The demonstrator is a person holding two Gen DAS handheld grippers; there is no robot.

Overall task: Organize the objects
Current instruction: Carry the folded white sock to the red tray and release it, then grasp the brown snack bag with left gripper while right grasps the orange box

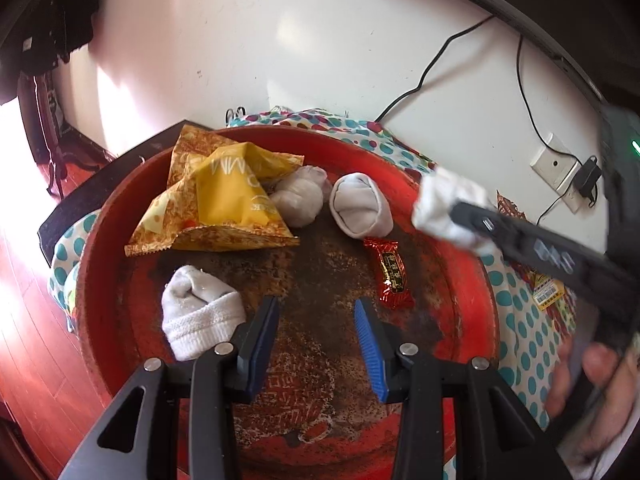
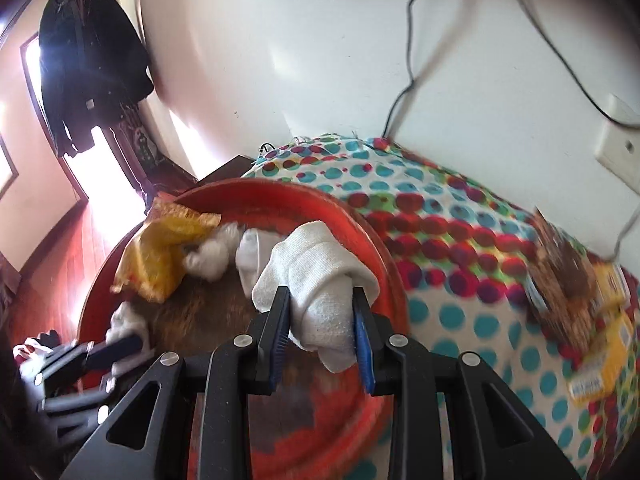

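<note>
A round red tray (image 1: 472,272) holds yellow snack bags (image 1: 224,200), two grey rolled socks (image 1: 360,206), a white rolled sock (image 1: 200,316) and a red candy wrapper (image 1: 392,276). My left gripper (image 1: 318,312) is open and empty, low over the tray's middle, with the white sock just left of it. My right gripper (image 2: 322,302) is shut on a white rolled sock (image 2: 320,280) and holds it above the tray's right rim (image 2: 384,264). That gripper and its sock (image 1: 444,208) also show at the right of the left wrist view.
A dotted cloth (image 2: 460,240) covers the table right of the tray. Snack packets (image 2: 592,320) lie on it at far right. A white wall with cables and a socket (image 1: 556,164) stands behind. A dark coat (image 2: 92,68) hangs at left. Red wood floor (image 1: 24,320) lies below.
</note>
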